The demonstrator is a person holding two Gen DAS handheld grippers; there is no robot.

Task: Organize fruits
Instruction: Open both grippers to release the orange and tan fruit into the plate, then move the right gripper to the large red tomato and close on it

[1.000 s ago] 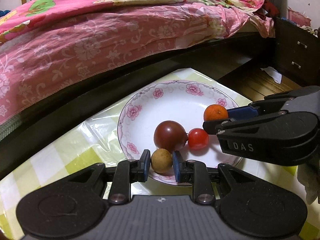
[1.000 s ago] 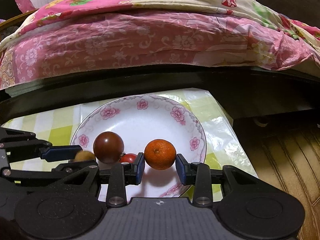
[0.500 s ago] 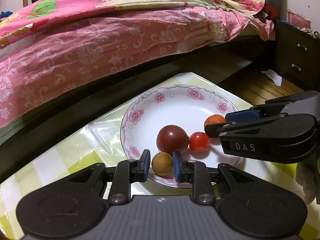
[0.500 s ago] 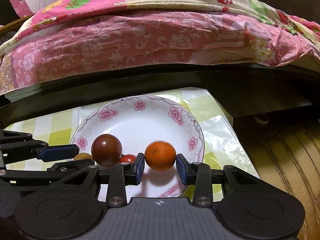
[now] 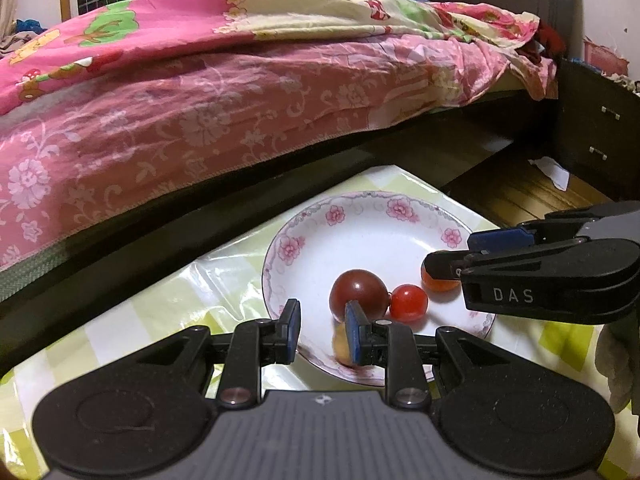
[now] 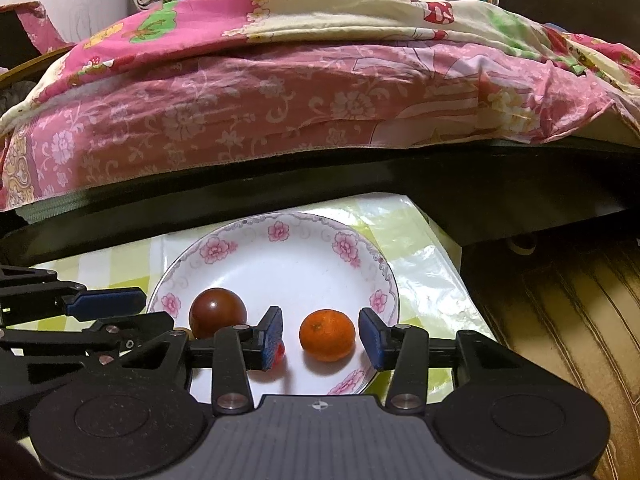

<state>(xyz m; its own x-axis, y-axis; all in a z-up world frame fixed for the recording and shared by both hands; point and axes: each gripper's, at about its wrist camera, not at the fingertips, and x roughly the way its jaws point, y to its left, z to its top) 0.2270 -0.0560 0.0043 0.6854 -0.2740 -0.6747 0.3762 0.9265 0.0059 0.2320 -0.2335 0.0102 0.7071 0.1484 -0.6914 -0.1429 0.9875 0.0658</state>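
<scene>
A white plate with pink flowers [image 5: 360,236] [image 6: 280,264] holds four fruits. A dark red tomato [image 5: 358,292] [image 6: 218,312], a small red tomato [image 5: 409,303] and an orange [image 6: 327,335] lie on it. A small tan fruit [image 5: 340,344] lies at the plate's near rim, half hidden behind my left gripper's right finger. My left gripper [image 5: 322,332] is open and empty over the near rim. My right gripper [image 6: 320,338] is open, its fingers apart on either side of the orange, which rests on the plate.
The plate sits on a low table with a yellow-green checked plastic cloth [image 5: 132,320]. A bed with a pink quilt [image 5: 200,100] stands close behind the table. A dark drawer unit [image 5: 600,132] and wooden floor [image 6: 560,300] are to the right.
Both grippers have opened. The left one let go of the tan fruit, the right one let go of the orange; both fruits now rest on the plate. Both grippers drew back a little.
</scene>
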